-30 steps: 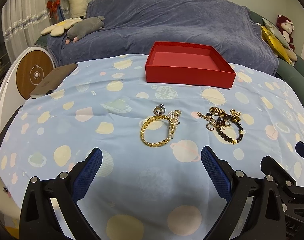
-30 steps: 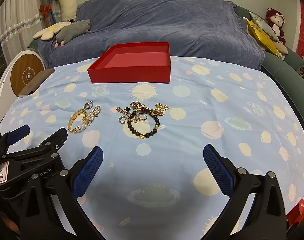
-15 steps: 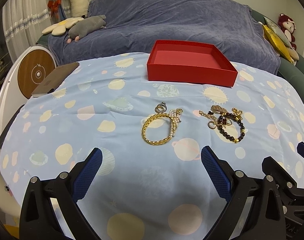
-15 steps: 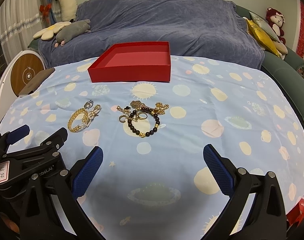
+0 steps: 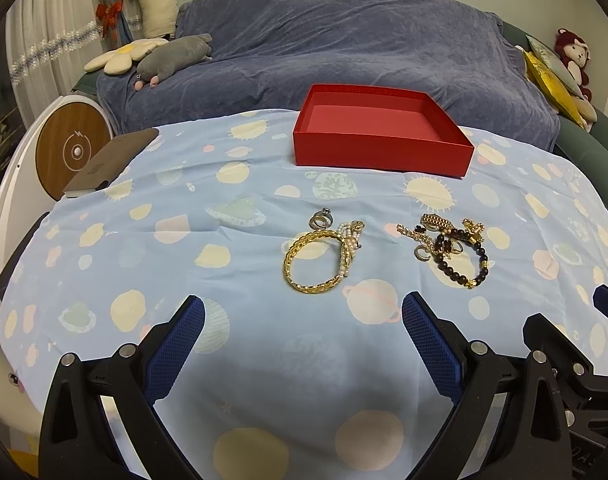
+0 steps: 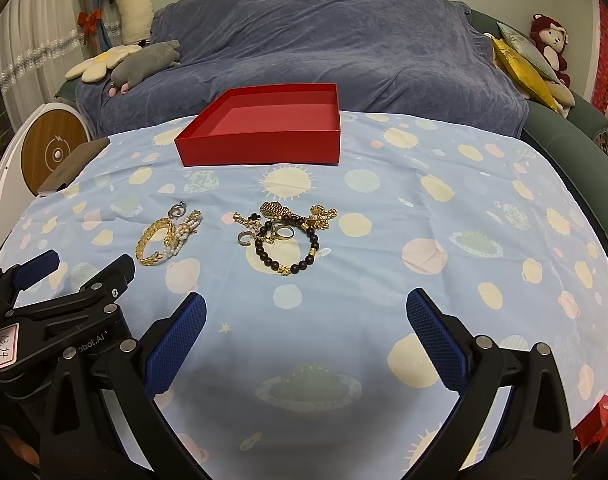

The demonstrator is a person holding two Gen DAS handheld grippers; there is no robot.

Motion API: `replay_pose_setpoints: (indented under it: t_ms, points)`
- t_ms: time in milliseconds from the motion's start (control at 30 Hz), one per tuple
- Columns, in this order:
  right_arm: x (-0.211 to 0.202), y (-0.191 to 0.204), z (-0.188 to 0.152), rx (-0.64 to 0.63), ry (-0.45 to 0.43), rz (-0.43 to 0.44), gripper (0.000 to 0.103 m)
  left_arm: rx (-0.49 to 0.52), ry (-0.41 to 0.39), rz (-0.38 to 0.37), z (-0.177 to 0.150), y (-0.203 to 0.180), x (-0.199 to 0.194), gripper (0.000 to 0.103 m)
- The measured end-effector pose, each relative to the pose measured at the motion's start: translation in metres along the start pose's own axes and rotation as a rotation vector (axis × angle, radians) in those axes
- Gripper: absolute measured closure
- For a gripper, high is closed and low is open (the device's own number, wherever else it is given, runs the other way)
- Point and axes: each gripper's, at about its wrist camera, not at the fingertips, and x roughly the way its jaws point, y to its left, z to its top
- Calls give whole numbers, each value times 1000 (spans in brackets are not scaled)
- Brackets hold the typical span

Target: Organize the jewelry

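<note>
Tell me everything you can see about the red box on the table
The red box is a shallow, square, open-topped tray with no lid in view, apparently matte cardboard, with a paler red floor. It looks empty. It sits flat on the planet-print tablecloth at the far side of the table, near the blue-covered sofa. The jewelry lies nearer the camera, clear of it, and neither pair of tongs touches it.

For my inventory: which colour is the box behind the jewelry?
The box is red, clearest in the left wrist view.
</note>
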Motion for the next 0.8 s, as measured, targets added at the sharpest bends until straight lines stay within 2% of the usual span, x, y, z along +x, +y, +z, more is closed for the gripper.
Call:
replay_pose_setpoints:
  t_ms: [800]
  points:
    - [0, -1, -1, 6, -3, 2, 5, 6, -24, 5, 2, 0, -1, 7]
